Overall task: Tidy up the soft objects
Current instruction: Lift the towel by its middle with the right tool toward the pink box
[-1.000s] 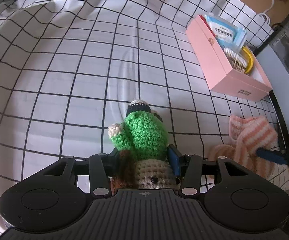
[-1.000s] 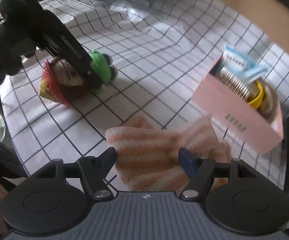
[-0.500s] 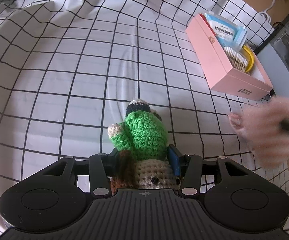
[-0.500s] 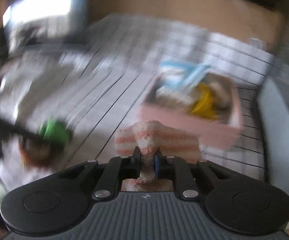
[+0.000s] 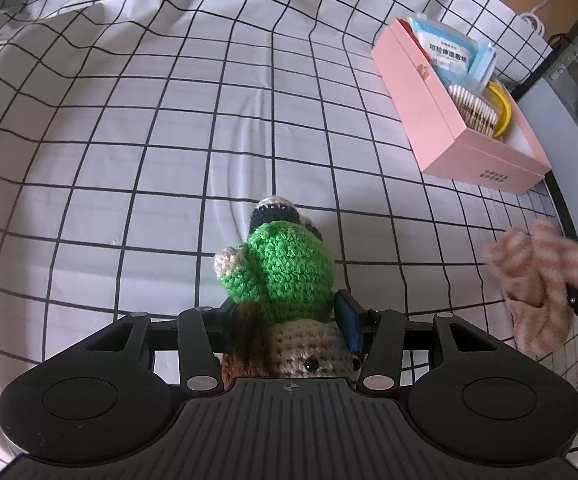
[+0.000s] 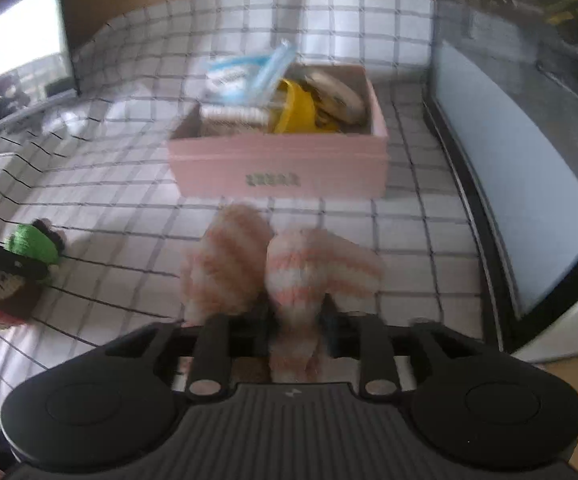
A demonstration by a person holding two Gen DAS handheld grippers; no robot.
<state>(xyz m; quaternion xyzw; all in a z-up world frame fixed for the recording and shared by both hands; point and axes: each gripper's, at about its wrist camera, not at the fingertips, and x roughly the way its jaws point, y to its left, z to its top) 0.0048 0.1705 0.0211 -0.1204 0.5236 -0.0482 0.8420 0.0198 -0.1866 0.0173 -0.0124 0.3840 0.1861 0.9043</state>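
A crocheted doll [image 5: 285,272] with a green body and a beige head lies on the checked cloth. My left gripper [image 5: 289,312] is shut on it, one finger on each side. The doll [image 6: 33,244] also shows at the left of the right wrist view, under the left gripper's dark finger. A pink-and-white striped fuzzy cloth [image 6: 309,268] is bunched between the fingers of my right gripper [image 6: 295,316], whose jaws are opening while the cloth still fills the gap. The cloth [image 5: 529,280] hangs above the table at the right edge of the left wrist view.
A pink open box [image 6: 277,164] stands just beyond the striped cloth, holding a blue packet, cotton swabs and a yellow item. A grey panel with a black rim [image 6: 509,152] borders the table on the right. The checked tablecloth [image 5: 129,140] is wrinkled at the far left.
My right gripper closed on the striped cloth, lifted it off the table and carried it toward the pink box while rolling. The left gripper and the doll stayed put.
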